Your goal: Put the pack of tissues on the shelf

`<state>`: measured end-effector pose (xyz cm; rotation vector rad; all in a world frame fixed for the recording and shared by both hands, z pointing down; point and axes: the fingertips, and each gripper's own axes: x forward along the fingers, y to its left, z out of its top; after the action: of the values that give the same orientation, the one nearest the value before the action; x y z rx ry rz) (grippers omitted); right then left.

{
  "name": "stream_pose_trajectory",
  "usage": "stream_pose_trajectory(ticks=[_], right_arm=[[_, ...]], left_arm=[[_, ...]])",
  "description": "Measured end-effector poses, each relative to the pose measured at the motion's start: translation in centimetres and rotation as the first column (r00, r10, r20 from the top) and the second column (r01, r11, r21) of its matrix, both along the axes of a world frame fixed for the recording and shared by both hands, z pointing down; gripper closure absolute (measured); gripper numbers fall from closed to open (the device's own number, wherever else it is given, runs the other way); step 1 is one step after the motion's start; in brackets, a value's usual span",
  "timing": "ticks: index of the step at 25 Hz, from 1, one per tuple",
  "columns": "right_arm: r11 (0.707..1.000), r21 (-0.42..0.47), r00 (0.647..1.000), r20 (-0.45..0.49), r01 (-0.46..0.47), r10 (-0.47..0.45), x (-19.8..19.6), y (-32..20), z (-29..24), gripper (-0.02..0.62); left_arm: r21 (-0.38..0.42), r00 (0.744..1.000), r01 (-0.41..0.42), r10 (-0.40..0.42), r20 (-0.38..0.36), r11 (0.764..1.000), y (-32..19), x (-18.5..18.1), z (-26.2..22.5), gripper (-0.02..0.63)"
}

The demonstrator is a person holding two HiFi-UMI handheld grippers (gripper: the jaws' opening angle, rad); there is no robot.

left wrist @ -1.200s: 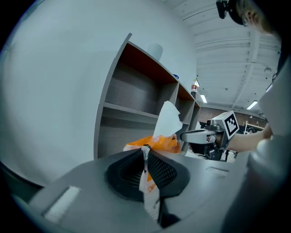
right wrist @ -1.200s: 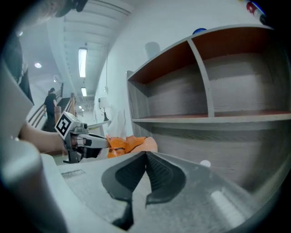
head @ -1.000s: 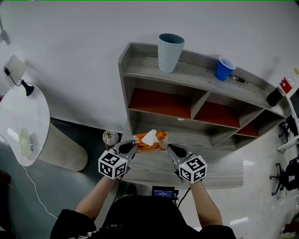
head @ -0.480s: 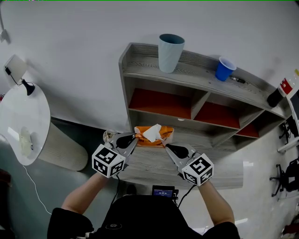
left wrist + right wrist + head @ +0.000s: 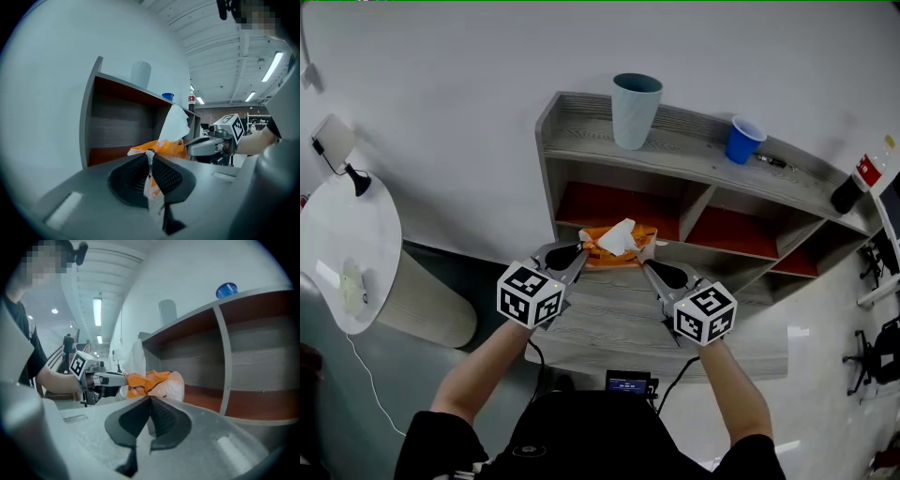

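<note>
both clamped on tissue pack: left tongs, right tongs; round table only in head view.

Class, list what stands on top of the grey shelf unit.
A tall pale cup, a blue cup, a small dark item, a dark object at the end. Anything behind them is hidden.

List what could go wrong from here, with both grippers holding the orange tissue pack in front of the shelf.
1. The left gripper and right gripper each pinch only a thin edge of the tissue pack wrapper. The film might slip or tear, and the pack could drop.
2. The loose tissue sticking up could snag on the shelf board above the left compartment.
</note>
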<state>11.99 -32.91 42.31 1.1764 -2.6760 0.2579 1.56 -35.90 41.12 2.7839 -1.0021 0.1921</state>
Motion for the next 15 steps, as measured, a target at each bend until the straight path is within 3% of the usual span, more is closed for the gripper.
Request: stream_pose_trajectory(ticks=[6, 15], right_arm=[[0.993, -0.086, 0.992, 0.091, -0.079, 0.087, 2.2, -3.3, 0.0, 0.597], [0.974, -0.088, 0.977, 0.026, -0.209, 0.212, 3.9, -7.2, 0.8, 0.597]], left_arm=[[-0.024, 1.0, 0.001, -0.001, 0.003, 1.0, -2.7, 1.9, -0.1, 0.595], [-0.076, 0.999, 0.033, -0.033, 0.006, 0.997, -6.4, 3.0, 0.8, 0.595]])
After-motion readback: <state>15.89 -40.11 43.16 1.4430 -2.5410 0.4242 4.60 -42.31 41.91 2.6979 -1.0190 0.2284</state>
